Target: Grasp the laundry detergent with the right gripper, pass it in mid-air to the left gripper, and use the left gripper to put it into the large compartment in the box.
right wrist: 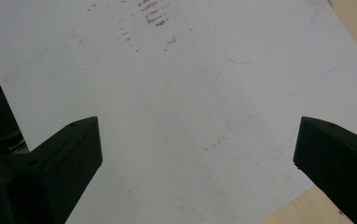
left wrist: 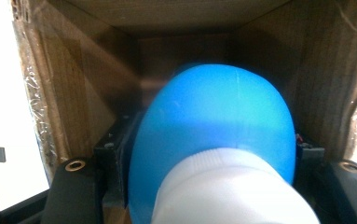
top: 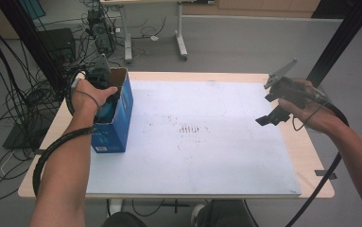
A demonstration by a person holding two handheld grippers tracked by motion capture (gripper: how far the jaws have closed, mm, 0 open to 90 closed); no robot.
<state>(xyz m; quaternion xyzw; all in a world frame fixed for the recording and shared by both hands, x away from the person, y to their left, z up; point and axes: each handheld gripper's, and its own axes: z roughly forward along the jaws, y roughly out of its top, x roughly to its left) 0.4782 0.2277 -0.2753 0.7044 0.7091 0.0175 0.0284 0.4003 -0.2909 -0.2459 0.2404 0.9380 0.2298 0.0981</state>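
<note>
Bottle (left wrist: 213, 130), blue with a white cap, sits clamped in the left gripper (top: 104, 90) inside the box (top: 117, 124); right gripper (right wrist: 195, 154) hangs wide open, empty, over the table (top: 216, 142).

Box (top: 115, 120) stands on mat (top: 207, 156), at mat's left edge. Bottle (left wrist: 213, 140) inside box, between left gripper (top: 104, 92) jaws. Right gripper (top: 275, 111) above mat's right edge, well apart from box.

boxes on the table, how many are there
1. The blue cardboard box stands open-topped at the table's left edge, with the left gripper reaching inside it, shut on a blue bottle. More things may lie hidden inside the box.
</note>
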